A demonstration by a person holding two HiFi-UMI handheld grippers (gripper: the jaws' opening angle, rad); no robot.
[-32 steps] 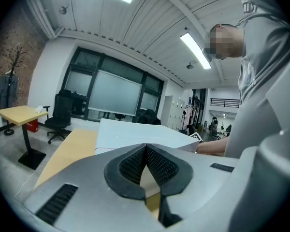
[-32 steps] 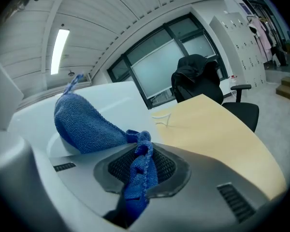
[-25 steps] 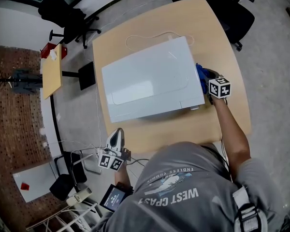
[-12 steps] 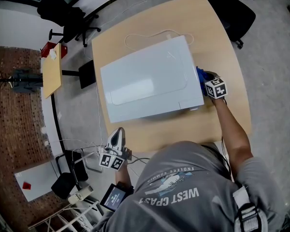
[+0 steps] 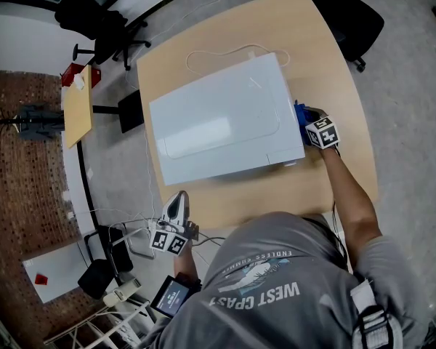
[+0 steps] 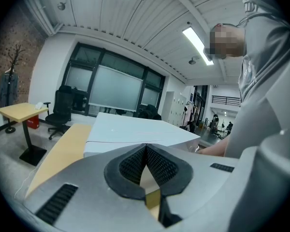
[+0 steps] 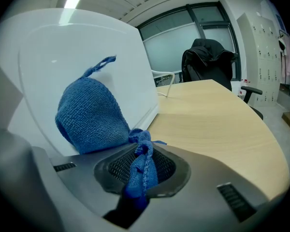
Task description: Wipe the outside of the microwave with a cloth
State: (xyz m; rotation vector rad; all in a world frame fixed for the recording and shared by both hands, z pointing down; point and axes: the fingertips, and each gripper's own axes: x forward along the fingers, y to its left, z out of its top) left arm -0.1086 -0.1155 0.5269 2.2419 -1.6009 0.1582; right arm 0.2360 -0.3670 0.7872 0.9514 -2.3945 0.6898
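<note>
The right claw (image 7: 142, 167) is clamped on a blue cloth (image 7: 89, 112) — jaws nearly together, the bunched wad lying against the white side wall of the microwave (image 5: 221, 118), at its right end in the head view. The left claw (image 6: 146, 151) is closed on nothing, by the lower-left edge of the worktop (image 5: 334, 71). The microwave sits mid-worktop — long axis left to right, rising slightly rightward.

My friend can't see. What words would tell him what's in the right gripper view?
The right gripper pinches a blue cloth, bunched up against the white side of a microwave. The microwave sits on a wooden table, with a black chair behind it.
</note>
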